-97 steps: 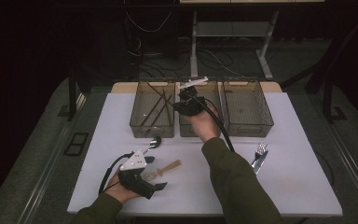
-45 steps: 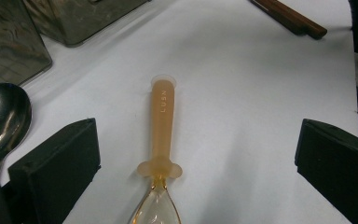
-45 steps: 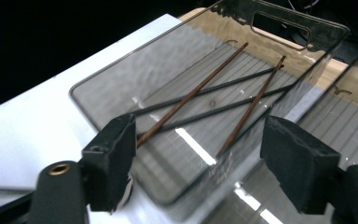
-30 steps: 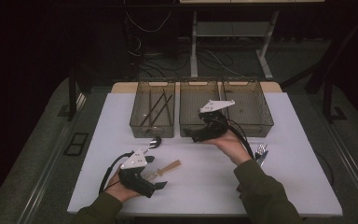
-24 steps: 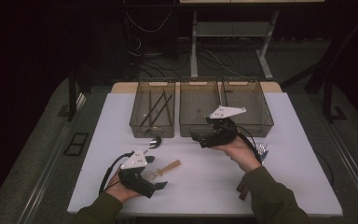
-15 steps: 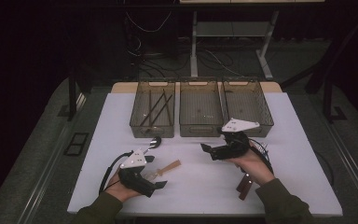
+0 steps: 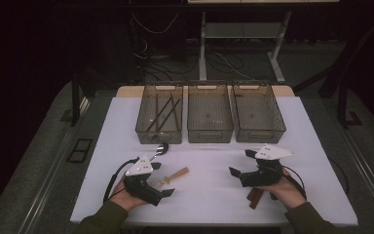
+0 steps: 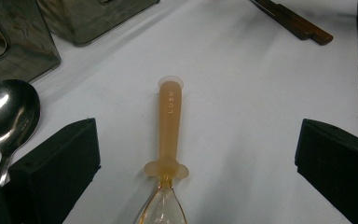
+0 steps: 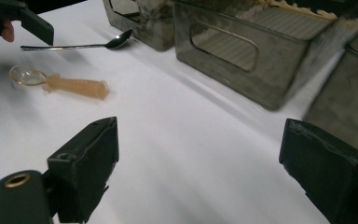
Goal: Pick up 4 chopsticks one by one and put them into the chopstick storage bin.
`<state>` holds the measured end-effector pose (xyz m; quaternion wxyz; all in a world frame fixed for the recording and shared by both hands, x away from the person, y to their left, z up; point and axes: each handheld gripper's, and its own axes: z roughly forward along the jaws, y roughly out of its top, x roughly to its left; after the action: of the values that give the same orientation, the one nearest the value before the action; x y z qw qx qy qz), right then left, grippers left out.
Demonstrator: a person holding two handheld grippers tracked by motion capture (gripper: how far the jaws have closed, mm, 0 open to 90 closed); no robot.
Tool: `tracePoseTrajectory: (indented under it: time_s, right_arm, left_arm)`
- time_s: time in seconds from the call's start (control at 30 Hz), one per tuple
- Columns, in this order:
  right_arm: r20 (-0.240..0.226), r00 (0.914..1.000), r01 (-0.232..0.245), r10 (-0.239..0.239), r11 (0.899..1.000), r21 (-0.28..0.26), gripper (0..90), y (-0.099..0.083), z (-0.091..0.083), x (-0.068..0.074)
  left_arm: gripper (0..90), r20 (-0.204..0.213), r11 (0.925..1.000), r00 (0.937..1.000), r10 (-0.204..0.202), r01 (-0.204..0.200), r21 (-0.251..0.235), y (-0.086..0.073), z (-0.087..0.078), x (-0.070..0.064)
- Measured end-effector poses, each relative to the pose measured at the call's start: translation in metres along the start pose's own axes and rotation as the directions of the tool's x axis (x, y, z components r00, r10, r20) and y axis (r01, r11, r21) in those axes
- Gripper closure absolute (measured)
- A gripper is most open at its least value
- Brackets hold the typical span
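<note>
While both grippers gape empty — left gripper [image 7: 161, 186] lower left, right gripper [image 7: 241, 165] lower right — an orange spoon [image 8: 170, 120] lies between the left jaws.

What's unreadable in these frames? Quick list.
- Brown utensil, high view: mostly hidden under the right tongs and hand; type unclear.
- Orange spoon, left gripper view: clear bowl cut off by the bottom edge.
- Metal spoon, left gripper view: handle hidden behind a jaw.
- Middle bin, high view: the small specks inside are too small to identify.
</note>
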<state>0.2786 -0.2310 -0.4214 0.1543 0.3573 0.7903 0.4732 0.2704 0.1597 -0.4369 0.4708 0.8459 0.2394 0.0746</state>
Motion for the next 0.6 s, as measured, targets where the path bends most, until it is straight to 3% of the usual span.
tracePoseTrajectory:
  time_s: [0.3, 0.5, 0.6]
  right_arm:
    - [0.025, 0.9994, -0.025, 0.025, 1.000, 0.002, 12.0, -0.028, -0.030, -0.013]
    - [0.023, 0.9992, -0.033, 0.033, 0.999, 0.012, 12.0, -0.040, -0.040, -0.015]
    - [0.026, 0.9995, -0.016, 0.015, 0.999, 0.030, 12.0, -0.046, -0.043, -0.017]
  left_arm:
    - [0.0, -0.009, 1.0000, 0.9999, 0.005, -0.005, 0.005, 0.000, -0.001, 0.000]
    - [0.0, -0.011, 0.9999, 0.9999, 0.008, -0.008, 0.010, 0.001, -0.001, 0.000]
    - [0.0, -0.015, 0.9999, 0.9999, 0.008, -0.008, 0.009, 0.002, -0.001, 0.000]
